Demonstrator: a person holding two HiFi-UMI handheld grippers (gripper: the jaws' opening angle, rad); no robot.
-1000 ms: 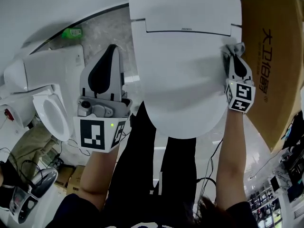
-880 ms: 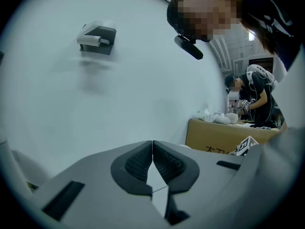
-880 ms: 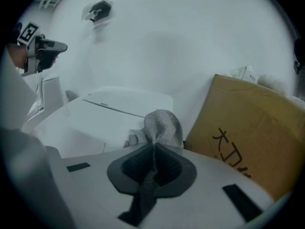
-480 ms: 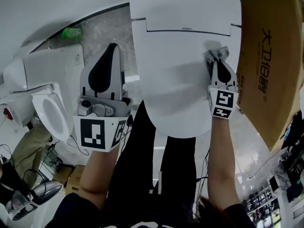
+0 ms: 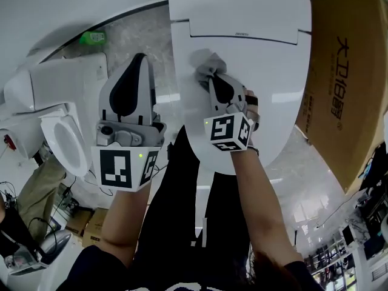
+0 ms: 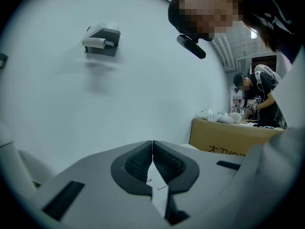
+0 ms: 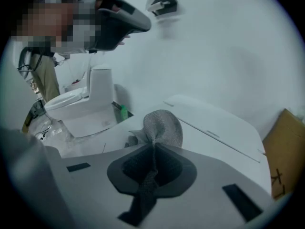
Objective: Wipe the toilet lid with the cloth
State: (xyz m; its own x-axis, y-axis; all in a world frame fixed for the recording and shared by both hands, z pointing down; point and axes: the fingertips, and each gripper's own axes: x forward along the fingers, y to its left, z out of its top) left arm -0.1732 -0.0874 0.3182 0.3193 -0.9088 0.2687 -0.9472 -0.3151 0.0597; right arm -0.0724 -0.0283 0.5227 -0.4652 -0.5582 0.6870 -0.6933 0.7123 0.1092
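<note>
The white toilet lid (image 5: 267, 90) is shut and fills the upper middle of the head view. My right gripper (image 5: 209, 76) is shut on a grey mesh cloth (image 5: 205, 64) and presses it against the lid's left part, just below the hinge line. In the right gripper view the cloth (image 7: 163, 125) bulges out ahead of the closed jaws (image 7: 153, 156), with the lid (image 7: 214, 128) beyond it. My left gripper (image 5: 139, 58) hangs left of the toilet, off the lid, its jaws (image 6: 152, 152) shut with nothing between them.
A brown cardboard box (image 5: 345, 83) stands against the toilet's right side. A second white toilet (image 5: 57, 138) sits at the left, with a green bottle (image 5: 92, 39) on the floor behind. A paper holder (image 6: 101, 41) is on the wall. The person's legs are under the lid's front.
My right gripper has dragged the cloth leftward across the lid, from its right edge to its left part. The left gripper has hardly moved.
</note>
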